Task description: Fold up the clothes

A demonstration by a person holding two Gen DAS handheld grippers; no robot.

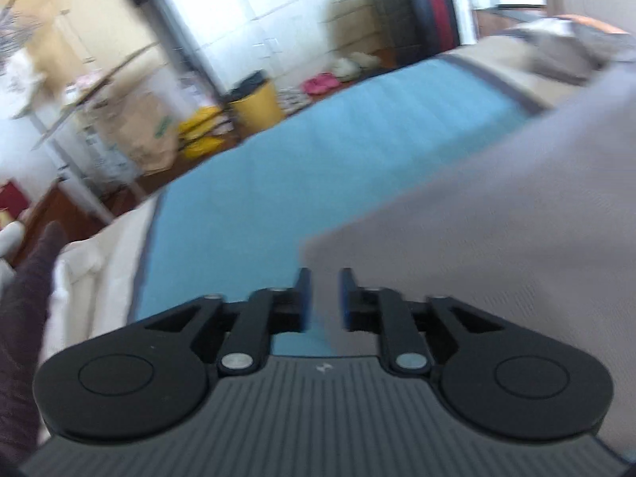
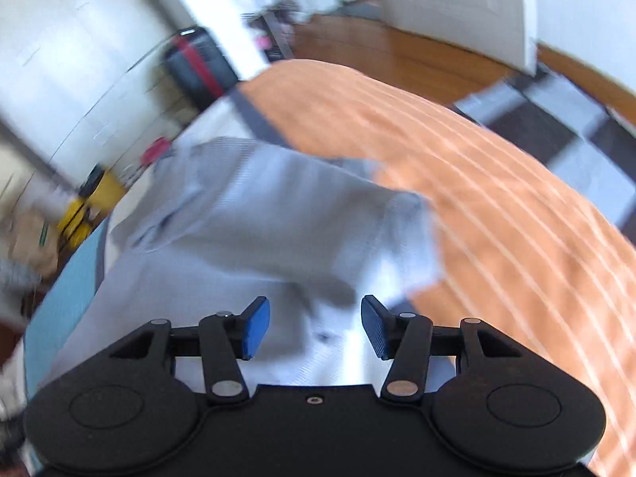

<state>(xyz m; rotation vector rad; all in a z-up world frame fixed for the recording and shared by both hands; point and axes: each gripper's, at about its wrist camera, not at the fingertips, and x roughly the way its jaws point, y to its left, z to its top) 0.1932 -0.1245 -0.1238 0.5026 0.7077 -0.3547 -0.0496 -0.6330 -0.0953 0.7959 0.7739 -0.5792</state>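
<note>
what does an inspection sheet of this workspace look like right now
surface: bed, blue cover on one part, orange striped cover on another
job's things: pale grey garment lying rumpled across the bed
clutter: nothing seen on the bed beyond the garment
grippers: left gripper narrowly open, empty; right gripper wide open above the garment, empty
cables: nothing seen
surroundings: yellow bin, suitcase, pink slippers, wooden floor; views blurred

Pale grey ribbed garment (image 2: 254,214) on striped bed cover (image 2: 497,183) — yellow bin (image 1: 256,99) far left, upright suitcase (image 1: 417,8) beyond.
</note>
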